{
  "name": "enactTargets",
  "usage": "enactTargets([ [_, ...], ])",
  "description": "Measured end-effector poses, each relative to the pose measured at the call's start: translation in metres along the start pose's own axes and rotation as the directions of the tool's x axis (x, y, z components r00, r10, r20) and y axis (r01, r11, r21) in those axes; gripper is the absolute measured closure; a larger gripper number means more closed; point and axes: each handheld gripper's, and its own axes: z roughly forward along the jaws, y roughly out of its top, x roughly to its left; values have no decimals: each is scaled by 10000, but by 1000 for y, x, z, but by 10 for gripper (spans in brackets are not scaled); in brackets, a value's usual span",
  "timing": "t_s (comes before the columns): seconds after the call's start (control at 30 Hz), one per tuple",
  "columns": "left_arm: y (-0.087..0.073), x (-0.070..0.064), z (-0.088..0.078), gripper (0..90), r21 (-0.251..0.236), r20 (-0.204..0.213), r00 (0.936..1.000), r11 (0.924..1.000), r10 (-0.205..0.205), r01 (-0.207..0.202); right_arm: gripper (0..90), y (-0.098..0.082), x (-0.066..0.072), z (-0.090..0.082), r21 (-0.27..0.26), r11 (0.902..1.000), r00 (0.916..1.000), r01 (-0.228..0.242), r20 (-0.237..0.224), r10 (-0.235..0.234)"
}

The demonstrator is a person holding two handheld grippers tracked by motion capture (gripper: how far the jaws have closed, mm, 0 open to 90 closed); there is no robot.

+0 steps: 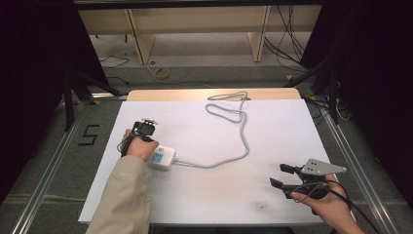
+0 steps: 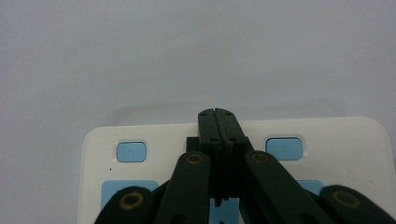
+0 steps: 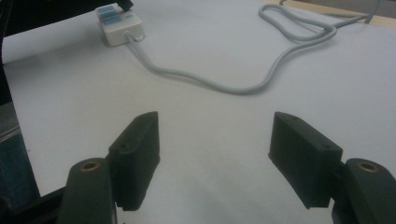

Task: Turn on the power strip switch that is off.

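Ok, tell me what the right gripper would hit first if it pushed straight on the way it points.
Probably bare white table first: the right gripper, jaws open, tilts slightly down at it. Beyond lies the grey cable, though depth is hard to judge.

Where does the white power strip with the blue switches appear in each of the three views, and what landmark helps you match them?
High view: the white power strip lies left of centre, at the left gripper.
Left gripper view: bottom centre, under the shut jaws.
Right gripper view: top left.
Shared landmark: the grey cable leaving it, seen in the high and right gripper views.
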Motion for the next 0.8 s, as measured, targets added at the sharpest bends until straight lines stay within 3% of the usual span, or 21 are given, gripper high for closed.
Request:
enactTargets([
  [0.57, -3, 3, -1, 900, -314, 165, 9997, 9993, -198, 203, 337, 0, 0, -1, -24, 10000, 10000, 8, 13, -8],
  [0.8, -4, 4, -1, 900, -413, 2, 9998, 9990, -180, 180, 337, 0, 0, -1, -41, 10000, 10000, 11, 18, -11],
])
